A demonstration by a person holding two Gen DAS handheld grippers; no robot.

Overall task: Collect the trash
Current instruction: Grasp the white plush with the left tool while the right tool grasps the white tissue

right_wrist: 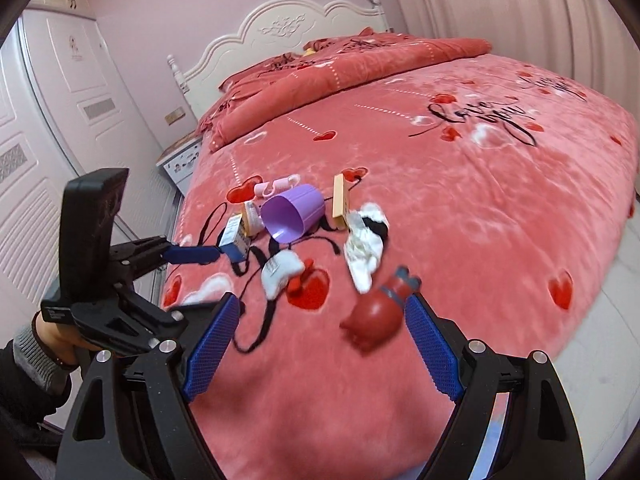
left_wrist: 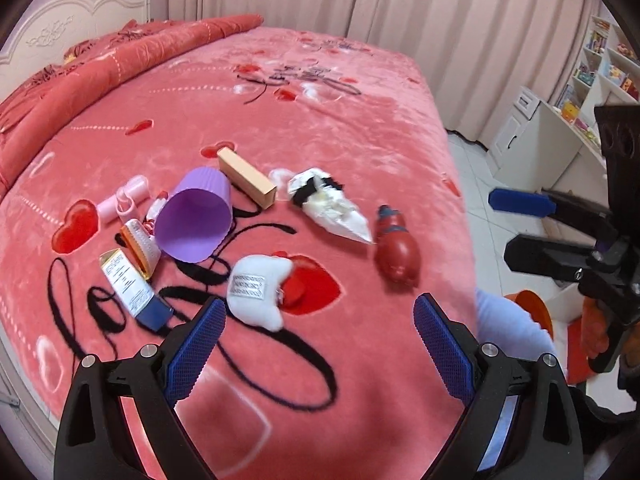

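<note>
A purple cup (left_wrist: 196, 216) (right_wrist: 294, 213) lies on its side on the pink bedspread (left_wrist: 340, 128), mouth toward me. Around it lie a crumpled white wrapper (left_wrist: 332, 208) (right_wrist: 366, 246), a tan box (left_wrist: 246, 178) (right_wrist: 340, 202), a white and blue carton (left_wrist: 130, 286) (right_wrist: 236, 238), an orange and white packet (left_wrist: 140, 246), a pink clip (left_wrist: 124, 200), a white plush tooth (left_wrist: 258, 286) (right_wrist: 280, 272) and a red toy (left_wrist: 396, 250) (right_wrist: 378, 316). My left gripper (left_wrist: 320, 354) is open and empty, above the bed just short of the plush tooth. My right gripper (right_wrist: 320, 350) is open, with the red toy near its right finger.
A folded red quilt (left_wrist: 100, 68) and white headboard (right_wrist: 280, 32) are at the far end. White shelves (left_wrist: 560, 120) stand right of the bed, over tiled floor (left_wrist: 476, 184). White wardrobe doors (right_wrist: 48, 120) and a nightstand (right_wrist: 180, 164) are on the other side.
</note>
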